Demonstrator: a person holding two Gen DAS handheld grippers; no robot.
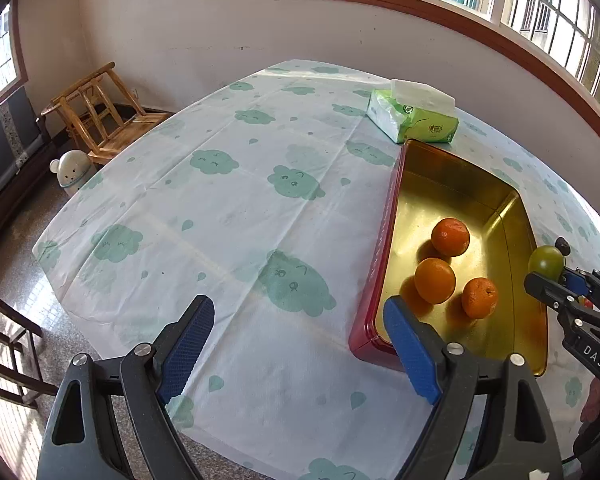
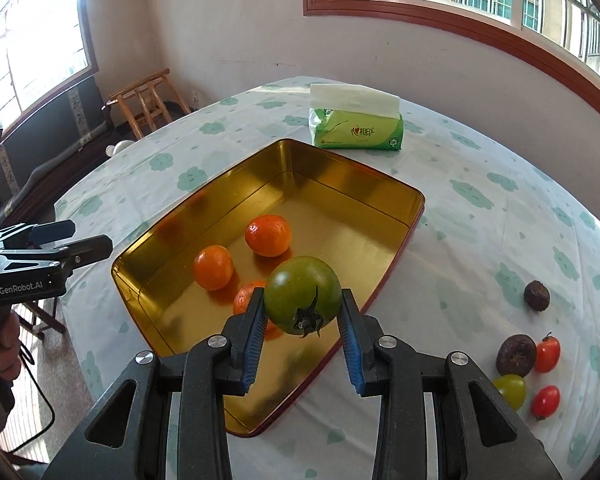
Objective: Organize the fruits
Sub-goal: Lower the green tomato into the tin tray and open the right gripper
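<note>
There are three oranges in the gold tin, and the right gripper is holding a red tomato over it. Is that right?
Almost. The tomato in the right gripper is green, not red, as the right wrist view shows. The red ones lie on the tablecloth. The rest holds: three oranges sit in the gold tin, and the gripper holds the tomato over it.
</note>
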